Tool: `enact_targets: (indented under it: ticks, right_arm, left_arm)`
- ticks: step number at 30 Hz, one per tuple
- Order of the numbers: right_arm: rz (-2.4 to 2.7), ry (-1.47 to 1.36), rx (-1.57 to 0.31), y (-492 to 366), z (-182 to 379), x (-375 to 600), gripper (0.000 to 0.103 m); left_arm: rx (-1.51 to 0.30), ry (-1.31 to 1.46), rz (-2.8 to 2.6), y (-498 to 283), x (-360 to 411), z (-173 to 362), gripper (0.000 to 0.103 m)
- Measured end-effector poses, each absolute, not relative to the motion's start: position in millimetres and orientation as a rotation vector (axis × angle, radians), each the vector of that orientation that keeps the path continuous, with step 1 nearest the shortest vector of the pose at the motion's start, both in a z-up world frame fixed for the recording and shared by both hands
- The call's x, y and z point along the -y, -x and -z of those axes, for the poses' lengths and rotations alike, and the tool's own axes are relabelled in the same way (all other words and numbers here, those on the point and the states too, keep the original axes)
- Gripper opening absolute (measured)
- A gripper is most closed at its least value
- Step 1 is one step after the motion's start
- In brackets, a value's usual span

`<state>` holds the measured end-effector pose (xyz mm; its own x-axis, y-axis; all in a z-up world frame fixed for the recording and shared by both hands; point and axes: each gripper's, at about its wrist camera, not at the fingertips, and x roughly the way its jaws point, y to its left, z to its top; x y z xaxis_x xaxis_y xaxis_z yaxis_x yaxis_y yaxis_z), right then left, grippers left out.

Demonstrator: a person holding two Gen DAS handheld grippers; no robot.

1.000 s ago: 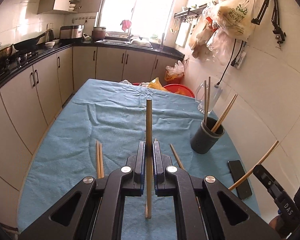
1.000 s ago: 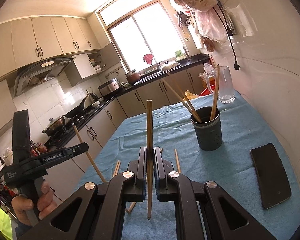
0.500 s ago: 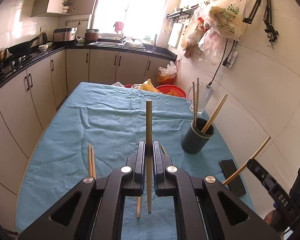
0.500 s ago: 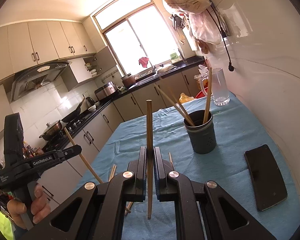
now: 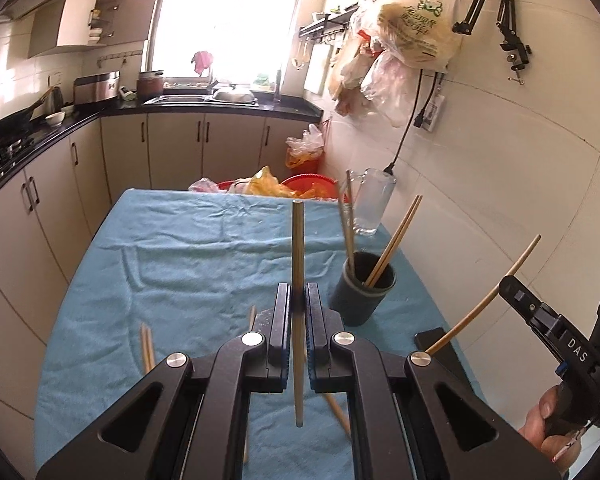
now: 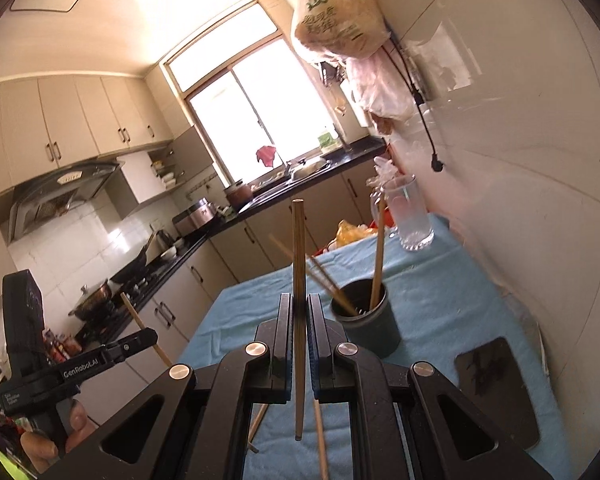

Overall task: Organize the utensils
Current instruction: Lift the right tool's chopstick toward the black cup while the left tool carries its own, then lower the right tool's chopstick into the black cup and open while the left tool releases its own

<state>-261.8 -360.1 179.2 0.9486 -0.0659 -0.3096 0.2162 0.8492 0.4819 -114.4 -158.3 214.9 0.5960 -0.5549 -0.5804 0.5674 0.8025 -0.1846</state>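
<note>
Cream kitchen cabinets and a bright window back a table covered by a blue cloth (image 5: 180, 264), set against a white tiled wall. On the cloth near the wall stands a dark round utensil holder (image 5: 363, 297) with several chopsticks leaning out of it; the same holder (image 6: 370, 324) shows in the right wrist view. Beyond it, closer to the far table edge, is a clear glass mug (image 5: 374, 206). A black phone (image 6: 496, 384) lies flat on the cloth on the near side of the holder, by the wall.

The left gripper (image 5: 298, 320) has its jaws pressed narrowly onto a single wooden chopstick (image 5: 298, 280), held upright so it sticks out above and below the pads. The right gripper (image 6: 299, 324) is likewise clamped on its own chopstick (image 6: 299, 288), also upright. Each tool appears in the other's view: the right one at the far right edge, gripped by a hand, its chopstick slanting up; the left one at the lower left, chopstick tilted.

Loose chopsticks (image 5: 147, 346) remain lying on the cloth: a pair to the left of the left gripper, and others partly hidden beneath both tools
</note>
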Motion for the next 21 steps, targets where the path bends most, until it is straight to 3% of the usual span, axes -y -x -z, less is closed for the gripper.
enact_targets:
  ticks: [21]
  right_arm:
    - [0.260,-0.549,-0.172,236,-233,437,0.007]
  left_arm:
    - [-0.583,0.008,0.731,60,264,-280,0.006]
